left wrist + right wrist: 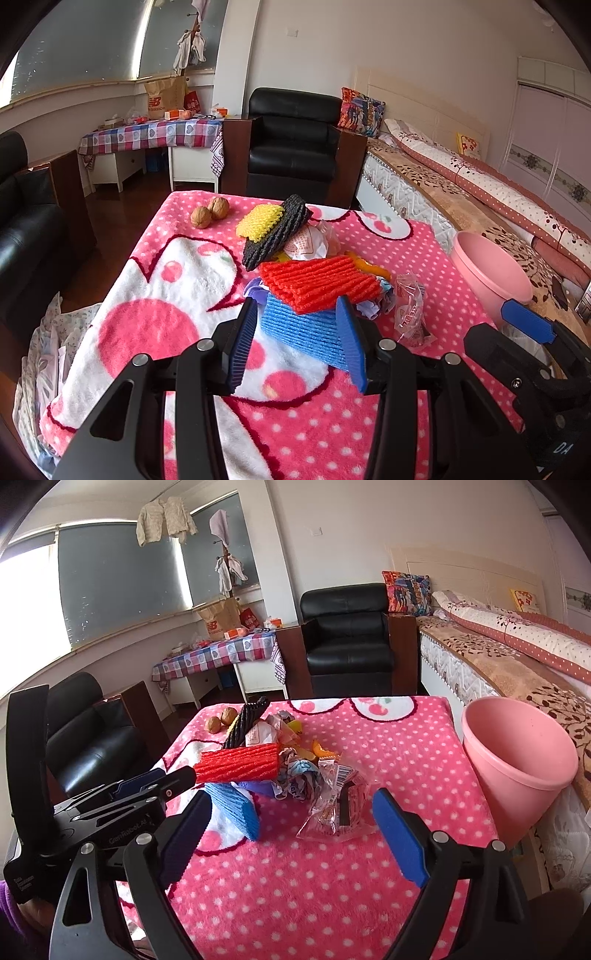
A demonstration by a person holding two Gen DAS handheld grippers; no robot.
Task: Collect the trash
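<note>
A heap of trash lies on the pink dotted blanket (332,424): a red foam net (319,282), a blue foam net (306,332), black (277,232) and yellow (258,219) foam nets, crumpled wrappers and a clear plastic wrapper (338,805). My left gripper (299,343) is open, its fingers on either side of the blue foam net. My right gripper (291,836) is open just short of the clear wrapper. A pink bin (517,771) stands at the table's right edge.
Two walnuts (208,212) lie at the far left of the blanket. A bed (517,664) runs along the right, black armchairs (347,638) stand behind and to the left, and a checked-cloth table (155,133) is at the back.
</note>
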